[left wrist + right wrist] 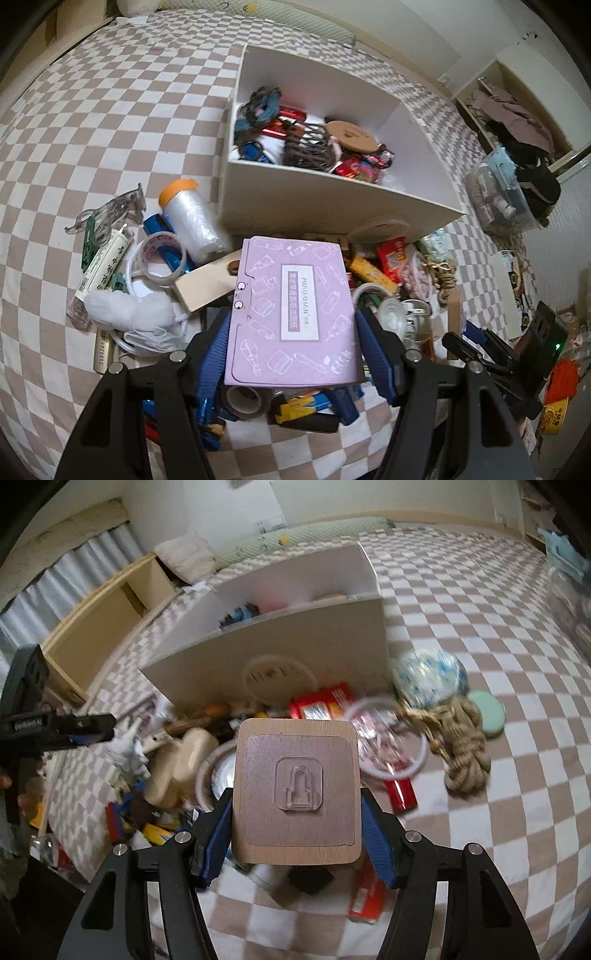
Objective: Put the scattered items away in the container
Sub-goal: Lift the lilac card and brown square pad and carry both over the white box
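- I am holding a flat lilac cardboard box with white doodle print and a grey label (291, 310) in my left gripper (291, 343); the blue pads are pressing on its two long edges and the box is sticking out forward, clear of the pile.
- I am holding a square brown card with a clear plastic adhesive hook moulded on its face (297, 794) in my right gripper (297, 827), pads clamping its left and right edges.
- Risk: both grips are edge-only on thin flat stock. I am judging that a tilt or a knock could make either piece pivot or slip out.
- Risk: the tall near wall of the white open-top rectangular storage box (325, 206) is standing between my grippers and its opening. A low approach could catch the lilac box's front edge on that rim.
- Risk: both hands are heading for one opening; the right gripper is showing at the edge of the left wrist view, so they could collide.
- Container contents: the white box is already holding a dark wire comb-like clip (308, 146), a round cork coaster (351, 136), a blue-grey knitted scrunchie (258, 107) and red wrappers; free floor is showing at its far side.
- Clutter is lying against its near wall on the checked beige-and-white bedspread (110, 129): an orange-capped roll of clear film (192, 218), a clear tape ring (162, 258), a knotted jute rope (465, 746).
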The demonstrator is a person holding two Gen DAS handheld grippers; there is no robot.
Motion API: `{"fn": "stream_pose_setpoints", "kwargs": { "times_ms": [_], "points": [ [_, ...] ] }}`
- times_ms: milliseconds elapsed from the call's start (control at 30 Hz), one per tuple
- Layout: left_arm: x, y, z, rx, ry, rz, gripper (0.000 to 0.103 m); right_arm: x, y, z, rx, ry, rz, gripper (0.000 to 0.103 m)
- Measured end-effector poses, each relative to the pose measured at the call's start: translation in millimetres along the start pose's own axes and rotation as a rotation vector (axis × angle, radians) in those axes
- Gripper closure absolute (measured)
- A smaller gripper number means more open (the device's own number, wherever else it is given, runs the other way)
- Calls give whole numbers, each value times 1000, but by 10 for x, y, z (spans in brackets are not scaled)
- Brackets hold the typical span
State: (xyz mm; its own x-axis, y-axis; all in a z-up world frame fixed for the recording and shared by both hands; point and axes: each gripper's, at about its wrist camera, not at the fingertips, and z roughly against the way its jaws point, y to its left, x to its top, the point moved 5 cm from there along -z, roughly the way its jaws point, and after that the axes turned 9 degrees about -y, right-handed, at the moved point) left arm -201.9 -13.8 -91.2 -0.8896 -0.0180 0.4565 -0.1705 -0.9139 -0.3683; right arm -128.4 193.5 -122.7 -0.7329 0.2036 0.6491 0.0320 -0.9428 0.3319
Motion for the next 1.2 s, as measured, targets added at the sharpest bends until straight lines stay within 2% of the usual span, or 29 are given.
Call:
{"fn": "stream_pose_setpoints", "kwargs": {
  "times_ms": [100, 300, 633, 833, 1200],
  "points": [
    [55, -108, 59, -10, -18, -19, 37, 142, 58, 40, 28, -28, -4, 38],
    [226, -287, 197, -42, -58, -24, 37, 447, 156, 159, 29, -75, 48, 38],
    [686, -577, 491, -89, -166, -38, 37, 895, 263, 308, 31, -142, 117, 38],
    [979, -645, 589, -104, -225, -17, 37, 1167, 354, 337, 34, -159, 159, 38],
    [1375, -601, 613, -140, -272, 67, 37, 1605, 333, 258, 38, -171, 128, 39]
  ]
}}
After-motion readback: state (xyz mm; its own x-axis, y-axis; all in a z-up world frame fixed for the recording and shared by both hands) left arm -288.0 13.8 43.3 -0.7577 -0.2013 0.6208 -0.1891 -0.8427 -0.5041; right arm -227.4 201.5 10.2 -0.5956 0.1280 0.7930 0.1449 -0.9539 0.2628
